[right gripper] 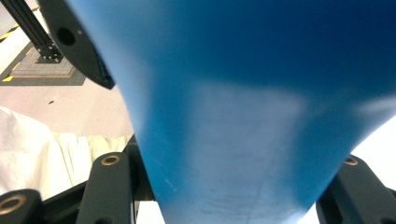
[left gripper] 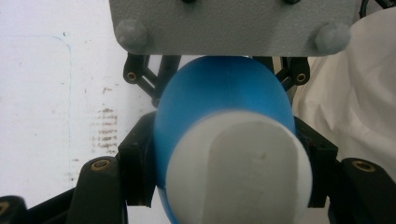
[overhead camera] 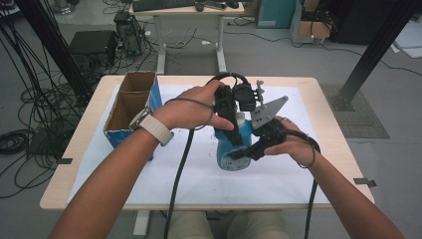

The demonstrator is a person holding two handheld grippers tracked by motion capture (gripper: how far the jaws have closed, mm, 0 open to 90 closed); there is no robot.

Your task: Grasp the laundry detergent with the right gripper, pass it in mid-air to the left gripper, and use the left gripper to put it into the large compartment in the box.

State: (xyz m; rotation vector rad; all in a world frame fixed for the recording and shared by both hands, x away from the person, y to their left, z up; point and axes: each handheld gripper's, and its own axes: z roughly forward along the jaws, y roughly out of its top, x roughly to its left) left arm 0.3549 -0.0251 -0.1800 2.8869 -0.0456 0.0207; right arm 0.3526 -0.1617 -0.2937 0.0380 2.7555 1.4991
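A blue bottle (overhead camera: 230, 152) with a white cap (overhead camera: 239, 119) is held above the white sheet at the table's middle. My left gripper (overhead camera: 228, 119) comes down from above and is shut on the bottle's upper part, near the cap. In the left gripper view the white cap (left gripper: 238, 170) and blue body (left gripper: 219, 98) sit between the two black pads (left gripper: 136, 168). My right gripper (overhead camera: 253, 148) is shut on the bottle's lower body from the right. In the right gripper view the blue bottle (right gripper: 243, 107) is pressed between that gripper's jaws. The bottle's base is hidden.
An open cardboard box (overhead camera: 130, 102) with a blue side stands at the table's left. A white sheet (overhead camera: 199, 174) covers the wooden table (overhead camera: 84, 149). Cables trail from both grippers toward the front edge. Beyond the table are a desk, cables and black frame posts.
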